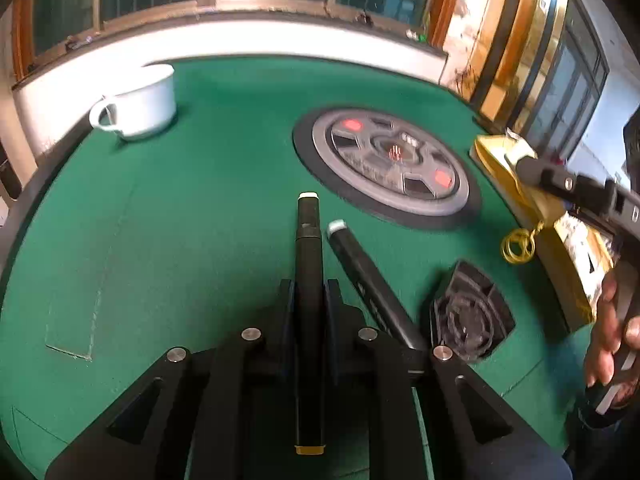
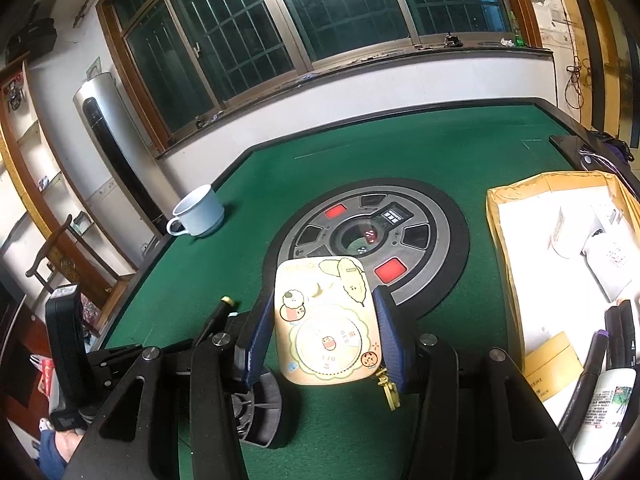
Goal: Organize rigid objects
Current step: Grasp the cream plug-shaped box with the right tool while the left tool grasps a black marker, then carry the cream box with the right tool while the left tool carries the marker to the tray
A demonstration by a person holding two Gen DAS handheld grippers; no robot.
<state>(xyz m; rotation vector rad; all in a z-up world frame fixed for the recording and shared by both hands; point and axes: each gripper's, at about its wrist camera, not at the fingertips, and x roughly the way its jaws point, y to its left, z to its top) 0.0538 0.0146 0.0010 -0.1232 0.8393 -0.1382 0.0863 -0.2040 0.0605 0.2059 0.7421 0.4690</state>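
Left gripper (image 1: 309, 300): fingers closed tight on a black marker (image 1: 309, 272), which ran lengthwise between them, white cap out ahead.
Second marker (image 1: 360, 276): lay on the green worktop (image 1: 180, 220), just right of the fingers.
Right gripper (image 2: 322, 320): fingers about half open, pressed on both sides of a cartoon-printed card (image 2: 324, 320).
Cardboard box (image 2: 504, 248): right of those fingers.
Mug (image 2: 198, 212): far left, well apart.

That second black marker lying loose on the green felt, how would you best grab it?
Grip the loose marker across its slim barrel near mid-length, coming down from above with the fingers either side. It lies flat and slanted beside the marker already held by the left gripper, so turn the fingers square to its slant.
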